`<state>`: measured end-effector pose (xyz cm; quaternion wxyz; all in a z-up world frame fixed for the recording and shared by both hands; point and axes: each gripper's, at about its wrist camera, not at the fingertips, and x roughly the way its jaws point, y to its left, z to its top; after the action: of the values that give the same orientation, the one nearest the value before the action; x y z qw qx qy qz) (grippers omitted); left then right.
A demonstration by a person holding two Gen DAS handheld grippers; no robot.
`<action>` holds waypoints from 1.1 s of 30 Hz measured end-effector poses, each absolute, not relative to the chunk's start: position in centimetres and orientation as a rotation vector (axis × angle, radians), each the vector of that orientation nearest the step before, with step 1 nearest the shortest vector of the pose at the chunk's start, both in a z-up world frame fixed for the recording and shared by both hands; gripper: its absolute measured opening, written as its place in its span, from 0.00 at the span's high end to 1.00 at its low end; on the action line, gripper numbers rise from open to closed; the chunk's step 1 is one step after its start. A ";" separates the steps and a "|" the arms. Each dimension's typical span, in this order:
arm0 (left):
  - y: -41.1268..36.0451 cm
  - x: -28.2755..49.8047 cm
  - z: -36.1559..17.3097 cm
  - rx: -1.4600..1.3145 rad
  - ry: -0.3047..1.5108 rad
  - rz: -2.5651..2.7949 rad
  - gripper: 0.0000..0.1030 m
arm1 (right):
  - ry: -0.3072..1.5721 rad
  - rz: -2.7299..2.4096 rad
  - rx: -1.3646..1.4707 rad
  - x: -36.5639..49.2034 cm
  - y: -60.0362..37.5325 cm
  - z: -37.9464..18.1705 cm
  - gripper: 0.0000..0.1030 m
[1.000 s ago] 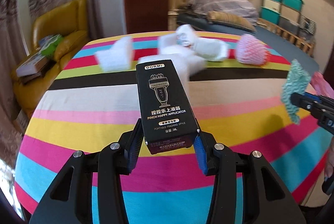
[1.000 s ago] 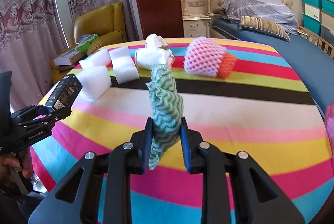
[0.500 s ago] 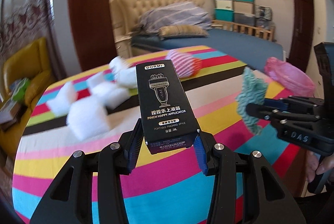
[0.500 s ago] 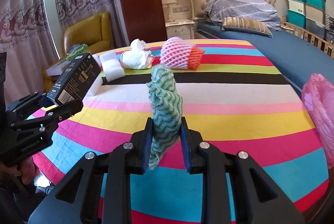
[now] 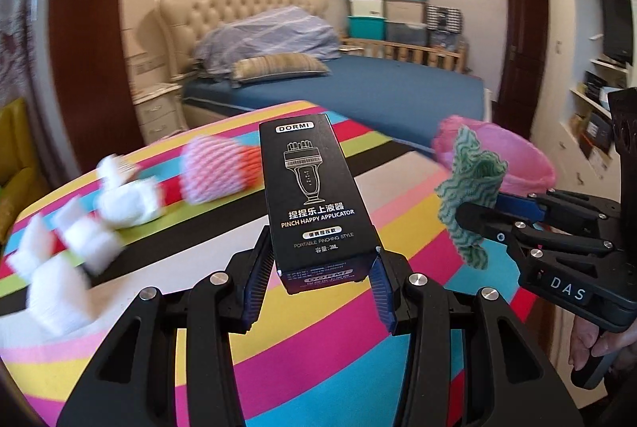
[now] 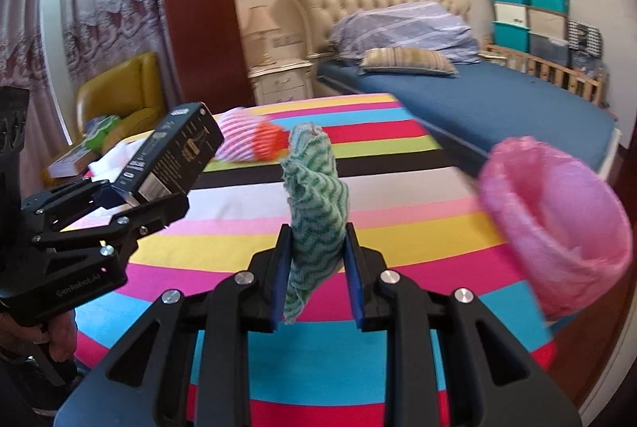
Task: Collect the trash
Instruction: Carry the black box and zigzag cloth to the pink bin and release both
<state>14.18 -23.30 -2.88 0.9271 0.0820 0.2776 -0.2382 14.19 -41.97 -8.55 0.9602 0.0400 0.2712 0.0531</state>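
While clamped in the left gripper (image 5: 318, 283) a black DORMI box (image 5: 314, 204) and in the right gripper (image 6: 316, 268) a green rag (image 6: 316, 212), neither yet binned in the pink-lined bin (image 6: 557, 224) nearby; left on the striped table (image 5: 207, 260): foam blocks (image 5: 55, 283), a fruit net (image 5: 215, 168).

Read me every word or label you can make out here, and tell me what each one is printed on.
"DORMI", "PINCH HAPPY APPLICATOR", "PORTABLE PINCHING STYLE", "3ML": black box held in the left tool.
"DAS": body of the right tool.
Box's Chinese lines, bottom flap and side print: too small or blurred to read.
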 end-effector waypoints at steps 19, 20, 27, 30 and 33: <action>-42.5 18.7 -1.8 0.271 0.559 -0.793 0.59 | 0.524 -0.156 0.125 13.9 -62.3 -8.0 0.76; -43.8 19.0 -1.8 0.278 0.560 -0.809 0.59 | 0.523 -0.164 0.124 14.0 -63.1 -8.0 0.76; -49.4 22.0 -2.8 0.276 0.603 -0.881 0.59 | 0.540 -0.197 0.116 15.3 -67.9 -8.9 0.72; -50.8 22.7 -3.2 0.273 0.612 -0.926 0.57 | 0.533 -0.180 0.117 15.9 -68.9 -9.2 0.49; -51.0 23.1 -3.4 0.256 0.605 -0.906 0.29 | 0.523 -0.191 0.128 15.9 -69.9 -9.4 0.39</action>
<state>23.14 -51.01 -3.39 0.8475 0.1217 0.2871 -0.4296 15.93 -69.95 -9.41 0.9594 0.0631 0.2582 -0.0941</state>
